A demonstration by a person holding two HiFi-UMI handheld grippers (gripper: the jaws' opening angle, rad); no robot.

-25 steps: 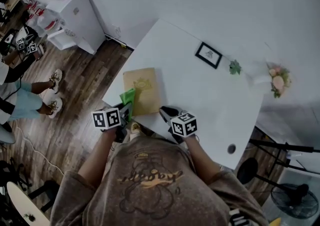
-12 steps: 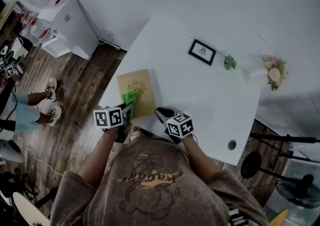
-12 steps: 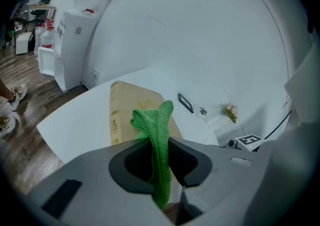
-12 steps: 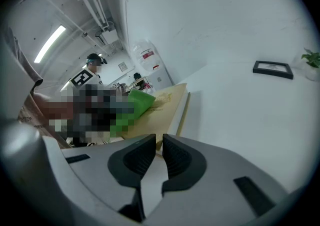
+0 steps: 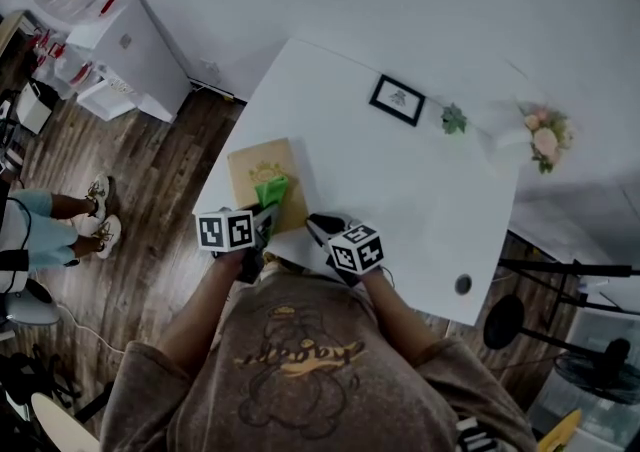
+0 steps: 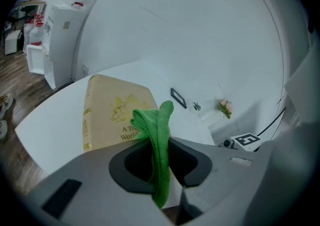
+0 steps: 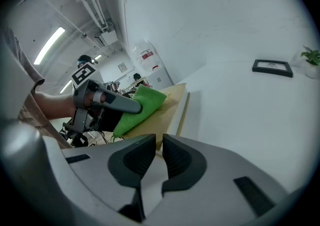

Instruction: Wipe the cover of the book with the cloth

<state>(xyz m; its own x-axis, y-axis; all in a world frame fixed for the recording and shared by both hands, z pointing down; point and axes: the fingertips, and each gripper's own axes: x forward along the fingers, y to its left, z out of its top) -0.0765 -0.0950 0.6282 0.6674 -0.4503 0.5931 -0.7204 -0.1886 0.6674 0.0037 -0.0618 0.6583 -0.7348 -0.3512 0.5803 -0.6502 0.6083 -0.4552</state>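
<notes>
Cloth (image 6: pixel 161 115) clamped in left hand-held gripper (image 6: pixel 159 146) touches book (image 6: pixel 107 112); right hand-held gripper (image 7: pixel 159 144) nearly closed.

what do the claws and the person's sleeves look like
The left claw and right claw are grey plastic with dark rounded pads. Each carries a white cube with black square markers. The person wears a brownish short-sleeved t-shirt with a printed figure.
</notes>
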